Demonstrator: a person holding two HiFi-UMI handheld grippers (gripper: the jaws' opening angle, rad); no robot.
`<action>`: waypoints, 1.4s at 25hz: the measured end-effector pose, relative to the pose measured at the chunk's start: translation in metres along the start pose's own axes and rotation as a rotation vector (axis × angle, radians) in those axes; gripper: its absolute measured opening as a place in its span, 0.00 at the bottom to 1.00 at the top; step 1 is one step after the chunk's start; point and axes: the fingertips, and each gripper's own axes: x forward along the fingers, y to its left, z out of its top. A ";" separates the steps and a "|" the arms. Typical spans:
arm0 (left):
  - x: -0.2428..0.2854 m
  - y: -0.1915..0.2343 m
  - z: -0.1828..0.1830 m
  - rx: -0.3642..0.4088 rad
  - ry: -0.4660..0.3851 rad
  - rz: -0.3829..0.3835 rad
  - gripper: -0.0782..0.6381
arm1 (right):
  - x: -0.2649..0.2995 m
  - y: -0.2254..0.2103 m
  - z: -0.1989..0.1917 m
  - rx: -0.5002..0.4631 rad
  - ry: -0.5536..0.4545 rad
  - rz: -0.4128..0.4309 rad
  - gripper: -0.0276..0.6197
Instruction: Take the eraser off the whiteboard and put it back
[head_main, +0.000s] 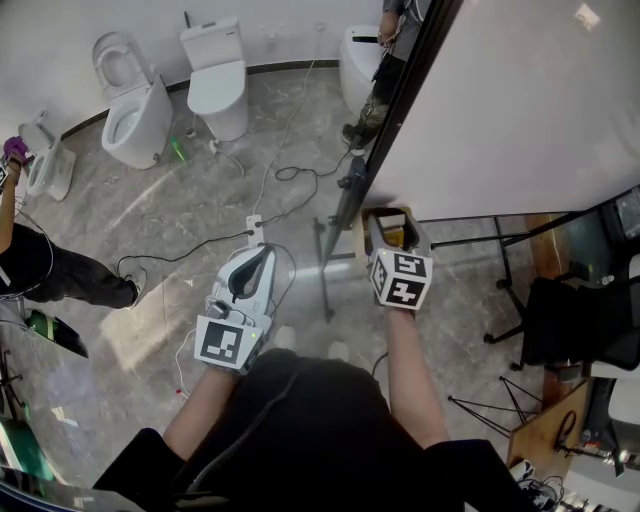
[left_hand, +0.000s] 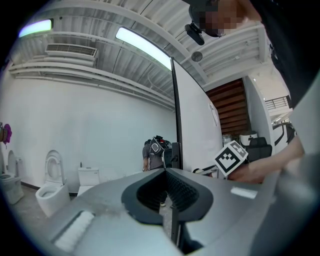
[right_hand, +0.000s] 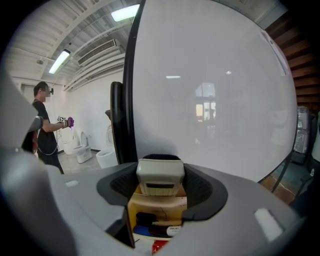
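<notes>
Low in the head view, the person wears a black short-sleeved top (head_main: 310, 430), and the pale toes of two shoes (head_main: 285, 338) show just above it. The left gripper (head_main: 257, 252), centre-left, has a smooth grey-white shell with a dark inset along its back. It carries a marker cube (head_main: 225, 343) printed with black-and-white squares. The right gripper (head_main: 388, 218), just right of centre, carries a similar cube (head_main: 401, 278). Up close, both shells are matte grey with small white rectangular patches and are lined with dark ribbed pads (right_hand: 201, 186).
</notes>
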 end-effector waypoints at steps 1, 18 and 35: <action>-0.001 0.000 0.000 0.001 0.000 0.000 0.12 | 0.000 0.000 0.000 -0.001 0.000 0.001 0.47; -0.006 0.000 0.001 0.010 0.000 -0.007 0.12 | -0.005 0.001 0.002 0.004 -0.006 0.016 0.55; 0.009 -0.024 0.006 0.021 -0.014 -0.067 0.12 | -0.051 0.006 0.026 0.002 -0.102 0.086 0.54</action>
